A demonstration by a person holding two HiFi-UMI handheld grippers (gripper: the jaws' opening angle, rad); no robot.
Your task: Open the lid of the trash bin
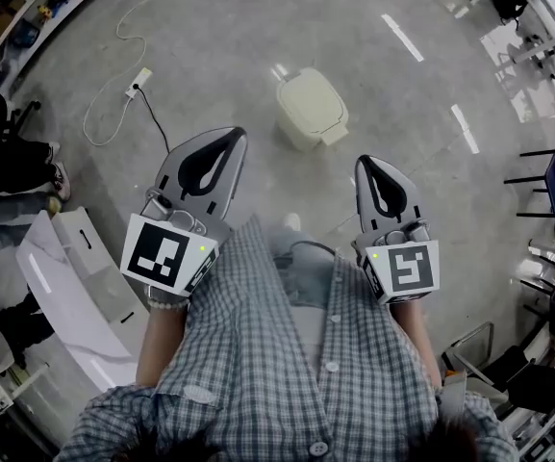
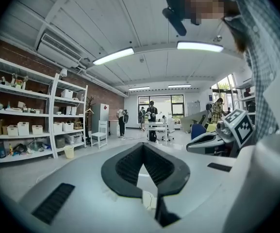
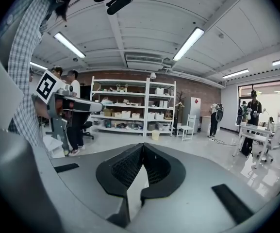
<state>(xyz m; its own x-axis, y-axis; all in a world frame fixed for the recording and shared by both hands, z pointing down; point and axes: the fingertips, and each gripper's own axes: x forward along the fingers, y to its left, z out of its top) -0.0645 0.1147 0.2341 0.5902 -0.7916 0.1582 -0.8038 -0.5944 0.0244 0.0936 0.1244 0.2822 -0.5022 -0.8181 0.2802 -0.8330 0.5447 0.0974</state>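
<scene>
A cream trash bin (image 1: 311, 107) with its lid down stands on the grey floor ahead of me, seen only in the head view. My left gripper (image 1: 233, 136) is held at chest height, left of the bin and short of it, its jaws shut with nothing between them. The right gripper (image 1: 367, 162) is level with it, near the bin's right front corner in the picture, also shut and empty. Both are held high above the floor, apart from the bin. In the left gripper view the left gripper (image 2: 142, 145) points into the room. So does the right gripper (image 3: 142, 144) in its own view.
A power strip (image 1: 138, 82) with a white cable lies on the floor to the left. A white bench (image 1: 70, 282) and a seated person's legs (image 1: 12, 166) are at the left edge. Dark chairs (image 1: 551, 176) stand at the right. Shelving (image 3: 130, 111) lines the wall.
</scene>
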